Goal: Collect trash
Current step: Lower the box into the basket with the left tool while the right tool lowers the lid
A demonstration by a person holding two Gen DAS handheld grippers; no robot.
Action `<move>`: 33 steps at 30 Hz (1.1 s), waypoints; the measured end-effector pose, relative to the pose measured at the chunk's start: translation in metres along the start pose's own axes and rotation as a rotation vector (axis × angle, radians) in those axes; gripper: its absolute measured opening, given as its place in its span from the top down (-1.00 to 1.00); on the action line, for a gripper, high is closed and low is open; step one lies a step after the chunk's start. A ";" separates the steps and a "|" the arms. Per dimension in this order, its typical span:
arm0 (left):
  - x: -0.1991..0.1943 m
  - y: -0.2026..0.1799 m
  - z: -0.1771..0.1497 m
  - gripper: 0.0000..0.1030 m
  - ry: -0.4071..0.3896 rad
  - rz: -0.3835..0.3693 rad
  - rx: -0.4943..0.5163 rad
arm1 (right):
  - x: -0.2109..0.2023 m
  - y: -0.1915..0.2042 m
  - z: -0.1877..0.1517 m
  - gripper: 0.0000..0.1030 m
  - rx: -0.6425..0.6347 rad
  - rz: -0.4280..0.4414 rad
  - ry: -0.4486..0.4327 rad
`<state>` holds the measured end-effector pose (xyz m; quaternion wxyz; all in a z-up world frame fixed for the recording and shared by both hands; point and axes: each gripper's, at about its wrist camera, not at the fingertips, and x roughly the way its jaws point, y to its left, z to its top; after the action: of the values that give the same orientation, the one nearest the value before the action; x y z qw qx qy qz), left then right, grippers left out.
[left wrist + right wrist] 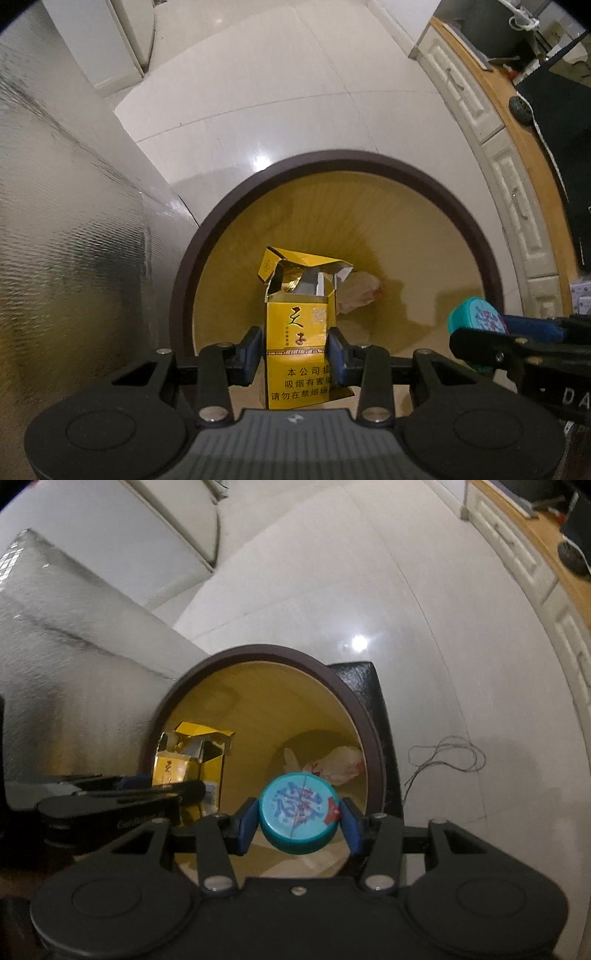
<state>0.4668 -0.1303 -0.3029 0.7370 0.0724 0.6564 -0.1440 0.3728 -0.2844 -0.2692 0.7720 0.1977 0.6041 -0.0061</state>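
Jaws: both sets are pinching something. left gripper [295,354] has its blue pads squeezed on the sides of a crumpled yellow cardboard cigarette pack [297,343], right gripper [298,821] is clamped across a teal plastic bottle cap with a printed top [298,806]
Where the trash is: both bits hang over the mouth of the round yellow bin with the dark brown rim [207,221], pack on the left side of the opening, cap on the right
Pack orientation: long axis runs straight along the fingers, torn flap end pointing down into the bin, so it looks set to fall end first
Cap orientation: held by its edge, flat printed face turned toward the camera
Key relation: bin opening sits directly past both sets of fingertips, pretty much lined up, neither hand looks closer than the other, they're side by side and near each other
Already inside: a pale crumpled plastic bag [338,764] lies at the bottom
Next move, my guess: just spread the jaws and let both drop
Possible snag: cap sits close to the right rim in the right wrist view, could clip it and bounce onto the white tiled floor [295,96]
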 end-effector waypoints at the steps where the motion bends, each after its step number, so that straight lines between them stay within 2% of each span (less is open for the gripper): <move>1: 0.004 0.000 0.001 0.24 0.004 0.000 0.004 | 0.004 -0.002 0.001 0.06 0.010 0.000 0.005; 12: 0.029 0.000 0.008 0.21 0.014 -0.008 0.049 | 0.031 -0.007 0.003 0.04 -0.001 -0.023 0.026; 15: 0.032 0.001 0.008 0.03 0.026 0.002 0.049 | 0.034 -0.004 0.004 0.05 -0.029 -0.015 0.016; 17: 0.031 0.002 0.006 -0.05 0.028 0.000 0.045 | 0.037 -0.001 0.006 0.05 -0.047 -0.020 0.021; 28: 0.009 0.012 -0.004 -0.09 0.030 -0.002 0.022 | 0.029 0.004 0.010 -0.01 -0.137 -0.050 0.057; 33: 0.000 0.014 -0.006 -0.14 0.034 -0.005 0.021 | 0.022 0.011 0.003 -0.15 -0.197 -0.056 0.081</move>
<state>0.4657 -0.1151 -0.3044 0.7246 0.0809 0.6675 -0.1513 0.3844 -0.2699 -0.2858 0.7620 0.1038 0.6379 0.0398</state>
